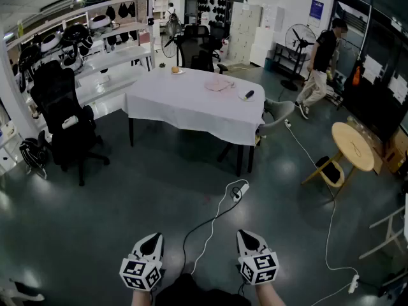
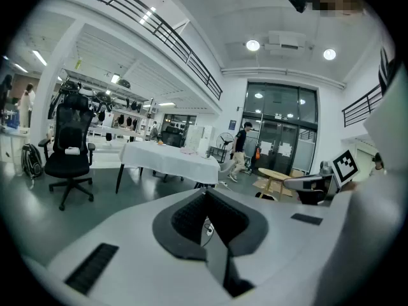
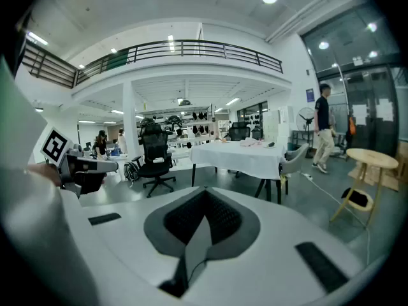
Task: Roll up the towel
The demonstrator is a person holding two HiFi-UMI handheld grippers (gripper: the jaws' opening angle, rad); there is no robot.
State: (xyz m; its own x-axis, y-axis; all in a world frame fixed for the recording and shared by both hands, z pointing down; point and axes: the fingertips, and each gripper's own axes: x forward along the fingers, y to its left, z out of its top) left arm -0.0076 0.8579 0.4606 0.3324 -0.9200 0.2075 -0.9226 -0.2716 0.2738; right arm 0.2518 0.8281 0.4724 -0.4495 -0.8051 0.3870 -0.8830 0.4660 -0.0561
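1. As far as I can judge, none of the rolling is done. The towel (image 1: 219, 85) lies as a pinkish patch on the white-clothed table (image 1: 185, 104), near its far right end. It looks loosely laid rather than rolled, though it is small from here.
2. I stand well apart from that table, with bare floor and a white cable (image 1: 217, 217) between us.
3. My left gripper (image 1: 151, 241) has its jaws pressed together with nothing between them. Its own view shows only the room past the tips.
4. My right gripper (image 1: 248, 236) is likewise closed tight and empty.
5. Both are held low in front of me, side by side, aimed slightly downward toward the table.
6. The whole task is left: walk up, spread the jaws, flatten the towel, take one edge and roll it along its length.
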